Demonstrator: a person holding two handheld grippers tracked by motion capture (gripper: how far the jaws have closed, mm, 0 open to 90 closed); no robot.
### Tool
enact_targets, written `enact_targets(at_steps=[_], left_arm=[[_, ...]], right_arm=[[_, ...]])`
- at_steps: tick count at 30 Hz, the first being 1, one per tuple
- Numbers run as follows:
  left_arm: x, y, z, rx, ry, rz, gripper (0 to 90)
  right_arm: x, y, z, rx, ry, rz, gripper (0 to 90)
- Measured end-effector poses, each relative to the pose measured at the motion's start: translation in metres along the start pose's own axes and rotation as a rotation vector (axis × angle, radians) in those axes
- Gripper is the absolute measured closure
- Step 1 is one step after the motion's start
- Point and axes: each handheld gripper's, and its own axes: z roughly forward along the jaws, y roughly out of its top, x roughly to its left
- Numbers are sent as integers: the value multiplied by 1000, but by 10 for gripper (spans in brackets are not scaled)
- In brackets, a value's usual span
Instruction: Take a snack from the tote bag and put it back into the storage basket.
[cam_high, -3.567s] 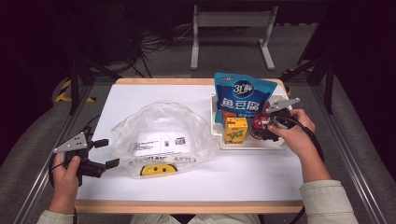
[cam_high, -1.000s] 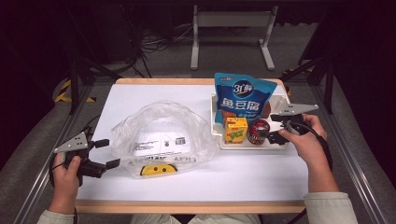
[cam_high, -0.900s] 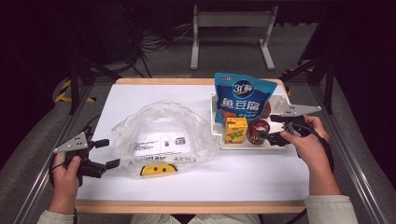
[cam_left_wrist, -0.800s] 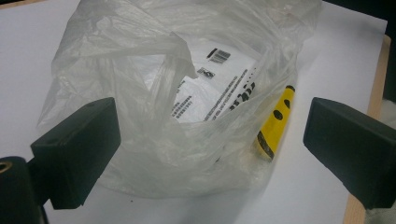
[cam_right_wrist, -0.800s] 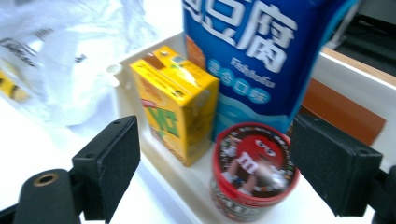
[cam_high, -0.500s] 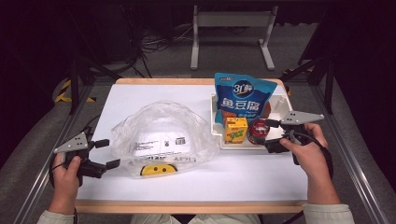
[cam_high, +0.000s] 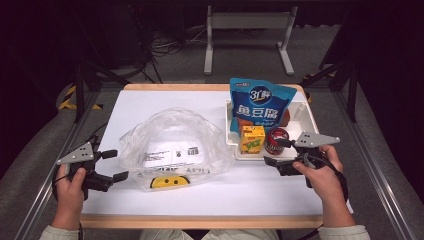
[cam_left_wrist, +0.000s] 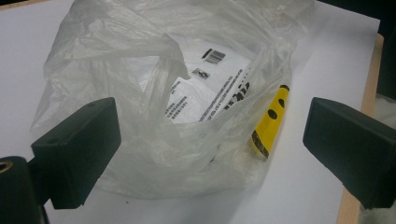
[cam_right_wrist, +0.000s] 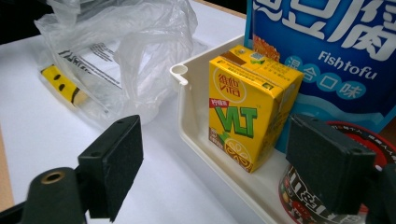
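A crumpled clear plastic bag with a printed label and a yellow smiley strip lies mid-table. My left gripper stands open at its left edge, the bag spreading between its jaws without touching them. A white tray at the right holds a blue fish tofu pouch, a yellow VLT carton and a red-and-black can. My right gripper is open at the tray's near edge, with the carton ahead between its jaws and the can behind the right one.
The white tabletop has a wooden front edge. Bare surface lies in front of the bag and the tray. Metal rails run along both sides of the table, and a stand's legs are on the floor behind.
My right gripper has drawn back from the can in the tray toward the table's near side and stands open. The left gripper and the bag have not moved.
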Motion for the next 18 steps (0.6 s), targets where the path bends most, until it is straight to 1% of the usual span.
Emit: enact_targets(at_steps=[2,4,8,11,14,18], left_arm=[[0,0,0,1,-5,5,47],[0,0,-1,2,-8,17,47],[0,0,-1,-1,-11,16,47],[0,0,-1,-2,-14,19,48],[0,1,-1,-1,-13,25,48],[-1,0,0,0,-19,17,49]], right_arm=[[2,-4,4,8,-6,0,198],[4,-7,7,19,14,8,199],[6,-11,13,38,25,5,199],[6,-15,16,52,21,3,199],[6,-19,20,68,28,11,199],[8,-23,23,78,23,6,198]])
